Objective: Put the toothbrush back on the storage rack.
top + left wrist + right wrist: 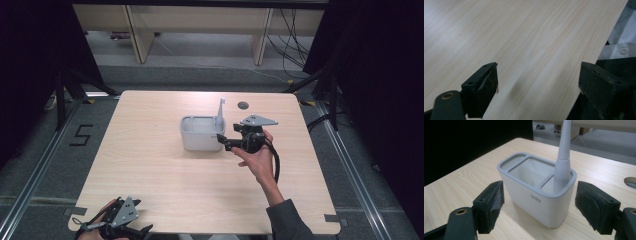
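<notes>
White holder with grey rim, rectangular with rounded corners, standing upright on the wooden table, slightly far of centre. Top divided into compartments: narrow slot along one end, large open middle well, smaller section at the other end. Small printed mark on one long side wall, illegible. Grey-white toothbrush stands nearly upright in the right end compartment, thick handle base down in the section, slim neck rising well above the rim. Other compartments look empty.

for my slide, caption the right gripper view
Open right hand-held gripper facing a white plastic holder with grey rim, a white toothbrush handle standing upright in its end compartment.
</notes>
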`<state>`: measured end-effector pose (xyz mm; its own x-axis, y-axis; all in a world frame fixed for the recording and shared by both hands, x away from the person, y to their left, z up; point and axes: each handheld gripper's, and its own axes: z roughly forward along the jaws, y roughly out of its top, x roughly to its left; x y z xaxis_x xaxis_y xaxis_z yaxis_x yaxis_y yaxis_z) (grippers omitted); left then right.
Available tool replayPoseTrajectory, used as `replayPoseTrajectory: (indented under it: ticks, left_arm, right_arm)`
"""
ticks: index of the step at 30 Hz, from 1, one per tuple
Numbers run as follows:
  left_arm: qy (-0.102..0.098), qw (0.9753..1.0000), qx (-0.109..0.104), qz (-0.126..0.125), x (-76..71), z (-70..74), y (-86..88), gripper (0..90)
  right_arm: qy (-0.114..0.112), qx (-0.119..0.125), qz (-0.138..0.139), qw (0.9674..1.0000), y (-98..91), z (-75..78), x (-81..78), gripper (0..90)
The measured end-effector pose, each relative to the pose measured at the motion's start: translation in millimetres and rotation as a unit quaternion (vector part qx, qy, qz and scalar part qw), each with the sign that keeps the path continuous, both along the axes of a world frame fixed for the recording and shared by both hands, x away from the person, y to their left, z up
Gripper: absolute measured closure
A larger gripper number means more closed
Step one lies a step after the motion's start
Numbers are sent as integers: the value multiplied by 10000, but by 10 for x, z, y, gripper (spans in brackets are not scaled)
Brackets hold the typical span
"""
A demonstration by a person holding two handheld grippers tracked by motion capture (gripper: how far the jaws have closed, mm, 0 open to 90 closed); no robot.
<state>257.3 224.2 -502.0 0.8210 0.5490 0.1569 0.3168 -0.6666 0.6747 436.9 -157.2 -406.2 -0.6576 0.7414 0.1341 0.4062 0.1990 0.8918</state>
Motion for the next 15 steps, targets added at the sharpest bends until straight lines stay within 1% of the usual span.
replayPoseTrajectory:
  ticks: [1,2,3,4,5,6,7,8,9,10,11,12,13,14,15]
  left_arm:
    - [-53,9999,95,-60,9,12,8,157]
    - [-50,10000,57,-38,4,8,5,157]
    - [-31,10000,45,-43,-3,5,7,157]
    - [-2,9999,96,-30,-1,8,14,157]
    - [-2,9999,96,-30,-1,8,14,157]
    - [-53,10000,-11,16,-1,0,4,157]
    - [-44,10000,13,-22,-3,6,4,157]
    - [-44,10000,13,-22,-3,6,4,157]
    - [-26,10000,41,-45,-5,2,6,157]
    - [-22,10000,46,-43,-2,3,7,157]
    - [-22,10000,46,-43,-2,3,7,157]
    - [-32,10000,25,-18,-2,3,5,157]
    - [-49,10000,27,-19,-1,6,5,157]
    - [-32,10000,23,-28,-6,4,5,157]
    - [-32,10000,23,-28,-6,4,5,157]
  right_arm:
    - [47,-2,-12,10000,-9,0,-12,239]
    - [28,-27,-49,10000,-16,-1,-19,239]
    - [20,6,-3,10000,-19,-8,-22,238]
    - [36,13,-13,10000,-14,-20,-45,239]
    - [36,13,-13,10000,-14,-20,-45,239]
    - [136,32,-16,9999,-5,-18,-67,238]
    - [41,-94,25,9999,-11,-27,-73,234]
    - [41,-94,25,9999,-11,-27,-73,234]
    - [137,16,-27,9999,18,-41,-109,233]
    - [49,-62,78,9999,7,-45,-97,233]
    - [72,-71,106,9999,10,-47,-105,233]
    - [12,-173,53,9998,0,-42,-113,231]
    - [12,-173,53,9998,0,-42,-113,231]
    - [72,-77,101,9999,8,-54,-124,231]
    - [72,-77,101,9999,8,-54,-124,231]
